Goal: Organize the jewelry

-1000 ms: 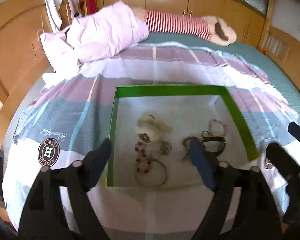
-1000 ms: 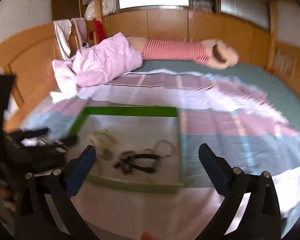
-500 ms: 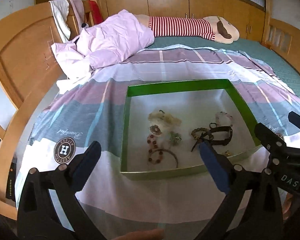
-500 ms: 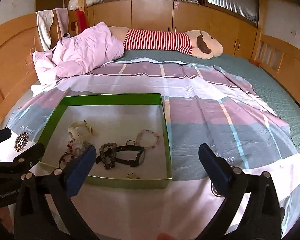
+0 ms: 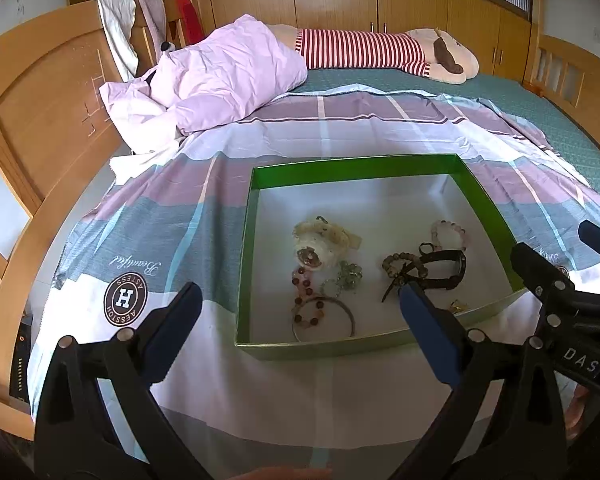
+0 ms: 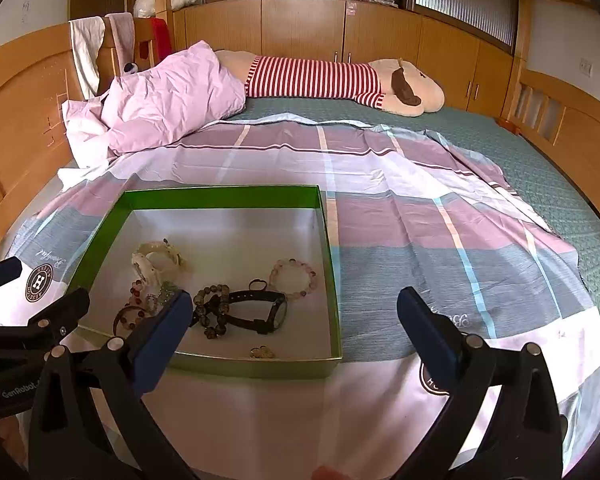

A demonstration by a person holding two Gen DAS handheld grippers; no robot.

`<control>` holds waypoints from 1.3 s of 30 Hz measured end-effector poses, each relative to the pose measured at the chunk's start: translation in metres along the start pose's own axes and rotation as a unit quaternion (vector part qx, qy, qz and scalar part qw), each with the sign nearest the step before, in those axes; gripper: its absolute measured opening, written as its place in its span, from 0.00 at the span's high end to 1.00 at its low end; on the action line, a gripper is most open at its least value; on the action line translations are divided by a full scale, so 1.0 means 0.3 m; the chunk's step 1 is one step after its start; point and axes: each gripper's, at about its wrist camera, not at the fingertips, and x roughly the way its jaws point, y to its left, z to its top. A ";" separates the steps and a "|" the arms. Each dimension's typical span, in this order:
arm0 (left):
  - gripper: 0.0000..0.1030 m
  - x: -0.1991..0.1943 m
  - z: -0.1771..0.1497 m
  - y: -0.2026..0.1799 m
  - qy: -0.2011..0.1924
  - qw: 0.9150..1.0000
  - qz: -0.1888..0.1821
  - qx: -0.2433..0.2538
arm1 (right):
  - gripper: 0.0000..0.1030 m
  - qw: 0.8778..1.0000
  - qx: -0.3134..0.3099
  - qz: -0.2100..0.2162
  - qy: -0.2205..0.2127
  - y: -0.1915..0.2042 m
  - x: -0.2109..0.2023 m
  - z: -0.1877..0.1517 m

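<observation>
- Jewelry sits loose in a green-walled box (image 5: 247,248) with a white floor; the box lies on a plaid sheet (image 5: 340,128) spread over the bed.
- Left half of the box: cream bracelet (image 5: 324,236), red bead bracelet (image 5: 306,312) and a thin dark bangle (image 5: 350,316), bunched and touching.
- Right half: black watch (image 6: 260,312) lying across a brown bead bracelet (image 6: 212,312); pink bead bracelet (image 6: 294,276) just beyond the watch, near the right wall.
- Small gold piece (image 6: 262,352) lies alone by the near wall.
- Left gripper (image 5: 296,304): jaws wide, nothing between them, above the near edge of the box.
- Right gripper (image 6: 294,312): jaws wide, nothing held, over the box's right near corner; 1 finger over the box, the other over the sheet.
- The 2 grippers sit side by side, each showing at the edge of the other's view.
- Far end of the bed: pink pillow (image 6: 168,96) and a striped plush toy (image 6: 320,80).
</observation>
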 end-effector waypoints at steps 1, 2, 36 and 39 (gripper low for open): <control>0.05 0.001 -0.001 0.000 0.001 1.000 0.000 0.000 | 0.03 1.000 0.000 0.000 0.000 0.000 0.000 0.000; 0.05 0.001 -0.001 0.001 0.002 1.000 0.000 -0.001 | 0.03 1.000 0.000 0.000 0.000 0.000 0.000 0.000; 0.05 0.018 -0.007 -0.001 0.011 1.000 -0.002 -0.001 | 0.03 1.000 0.002 -0.003 0.000 -0.007 0.002 0.002; 0.05 0.021 -0.008 0.000 0.011 1.000 -0.002 -0.001 | 0.03 1.000 0.002 -0.003 0.001 -0.007 0.002 0.001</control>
